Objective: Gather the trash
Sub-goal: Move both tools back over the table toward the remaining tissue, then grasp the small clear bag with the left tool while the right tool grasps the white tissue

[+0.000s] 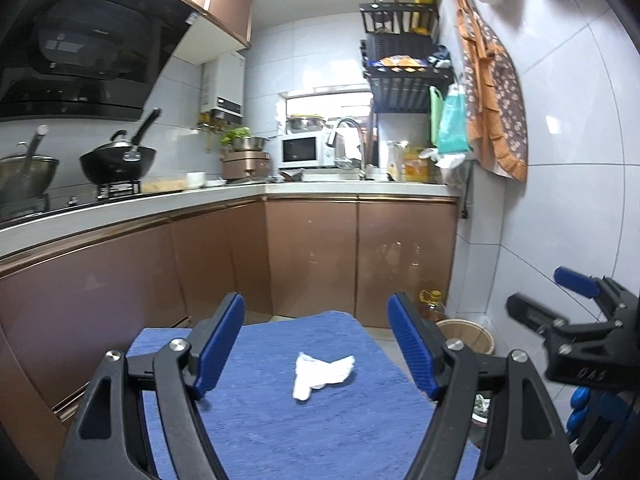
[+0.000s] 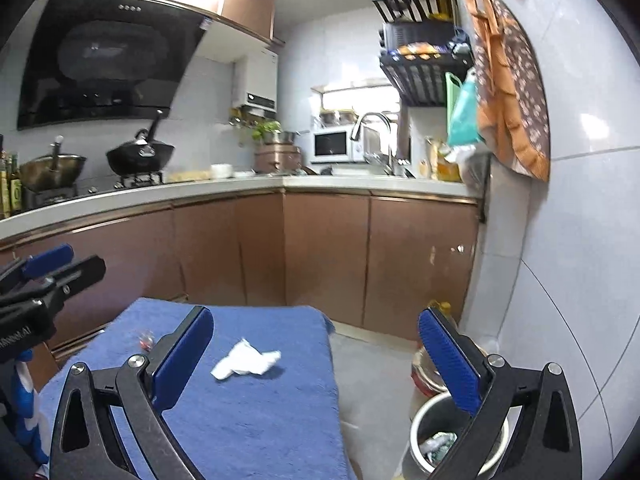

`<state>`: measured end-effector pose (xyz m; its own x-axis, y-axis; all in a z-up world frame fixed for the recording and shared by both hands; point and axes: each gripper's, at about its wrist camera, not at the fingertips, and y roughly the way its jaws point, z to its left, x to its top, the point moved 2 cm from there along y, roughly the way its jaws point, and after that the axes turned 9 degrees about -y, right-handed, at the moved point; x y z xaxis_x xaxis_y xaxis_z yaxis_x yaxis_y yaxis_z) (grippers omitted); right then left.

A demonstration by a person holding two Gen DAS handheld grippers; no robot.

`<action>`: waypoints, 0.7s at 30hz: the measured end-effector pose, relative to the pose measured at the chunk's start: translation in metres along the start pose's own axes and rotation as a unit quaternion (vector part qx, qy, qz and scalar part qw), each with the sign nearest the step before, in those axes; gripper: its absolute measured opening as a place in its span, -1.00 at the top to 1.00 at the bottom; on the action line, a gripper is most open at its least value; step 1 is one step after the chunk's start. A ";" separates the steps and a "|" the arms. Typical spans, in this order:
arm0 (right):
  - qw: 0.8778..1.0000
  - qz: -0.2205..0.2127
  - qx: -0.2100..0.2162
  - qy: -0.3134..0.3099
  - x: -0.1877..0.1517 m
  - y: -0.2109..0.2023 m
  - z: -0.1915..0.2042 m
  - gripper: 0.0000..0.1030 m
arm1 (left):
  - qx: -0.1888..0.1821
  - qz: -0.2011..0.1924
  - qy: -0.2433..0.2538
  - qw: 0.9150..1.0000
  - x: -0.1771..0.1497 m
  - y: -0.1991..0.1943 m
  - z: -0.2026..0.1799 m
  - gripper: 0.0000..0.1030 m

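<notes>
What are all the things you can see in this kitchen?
crumpled tissue: one, white, lying on the blue cloth
small wrapper: one, red and clear, on the cloth's left side, blurry
blue cloth: one, covering a small table
bin: one, pale, on the floor right of the table, some trash inside
oil bottle: one, yellow, on the floor by the cabinets
wok: one, black, on the stove
steel pot: one, silver, left of the wok
microwave: one, white, on the far counter
apron: one, orange and brown, hanging on the right wall
left gripper: black with blue pads, open, empty
right gripper: black with blue pads, open, empty
</notes>
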<state>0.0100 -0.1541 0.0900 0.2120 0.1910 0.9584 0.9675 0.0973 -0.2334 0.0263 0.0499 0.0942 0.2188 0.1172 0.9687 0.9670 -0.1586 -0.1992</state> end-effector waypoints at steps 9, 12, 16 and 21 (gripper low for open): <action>0.999 -0.011 0.038 -0.001 0.010 0.012 0.021 -1.00 | 0.036 0.006 -0.026 0.999 -0.003 0.001 0.050 -0.42; 0.999 -0.004 0.053 0.002 0.008 0.024 0.026 -1.00 | 0.046 0.021 -0.030 0.998 -0.004 0.007 0.071 -0.42; 0.996 0.027 0.084 0.005 0.002 0.048 0.033 -1.00 | 0.076 0.041 -0.041 0.995 -0.007 0.020 0.109 -0.42; 0.992 0.061 0.115 -0.003 -0.009 0.081 0.048 -1.00 | 0.114 0.061 -0.046 0.991 -0.009 0.036 0.147 -0.42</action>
<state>0.0797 -0.1011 0.0548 0.3233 0.2212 0.9201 0.8777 0.2932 -0.3789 0.0782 0.1870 0.0567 0.3371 0.2009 0.9198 0.9346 0.0464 -0.3527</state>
